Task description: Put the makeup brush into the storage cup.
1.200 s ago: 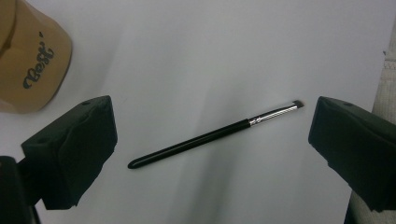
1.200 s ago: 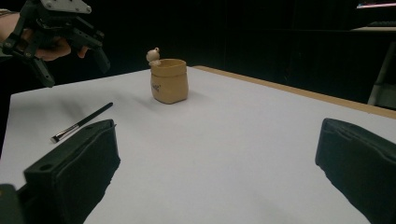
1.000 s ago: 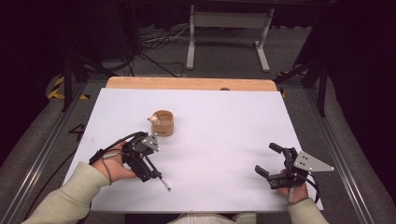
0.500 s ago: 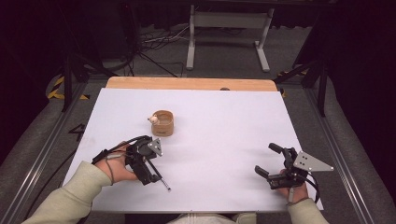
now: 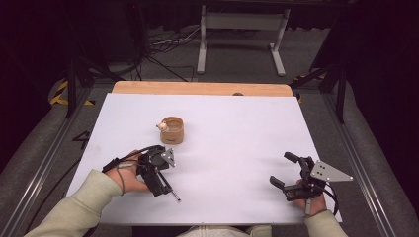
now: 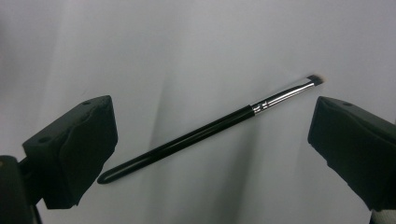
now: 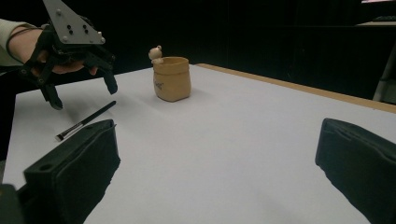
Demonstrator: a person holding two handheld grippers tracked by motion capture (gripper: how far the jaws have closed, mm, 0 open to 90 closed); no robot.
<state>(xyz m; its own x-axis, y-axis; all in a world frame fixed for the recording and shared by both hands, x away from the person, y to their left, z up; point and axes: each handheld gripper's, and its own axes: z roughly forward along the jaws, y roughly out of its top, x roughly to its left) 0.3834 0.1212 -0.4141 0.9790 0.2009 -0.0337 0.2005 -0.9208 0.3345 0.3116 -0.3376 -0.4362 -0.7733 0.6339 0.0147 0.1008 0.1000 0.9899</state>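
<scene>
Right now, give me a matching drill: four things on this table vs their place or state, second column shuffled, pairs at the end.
Things:
1. brush
2. tan cup
3. left gripper
4. right gripper

Place or state:
A. open, near the table's right front corner
B. lying flat on the white surface
C. open, poised above the brush
D. upright, small figure on its rim

Pairs: 1-B, 2-D, 3-C, 4-A

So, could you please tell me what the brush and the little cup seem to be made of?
Brush: glossy black handle, probably lacquered wood or plastic, judging by its shine; a bright, mirror-like collar that looks like metal; pale-tipped bristles of unclear fibre.
Cup: matte tan, perhaps ceramic or wood, with a smooth, dull surface; I cannot tell which.
</scene>
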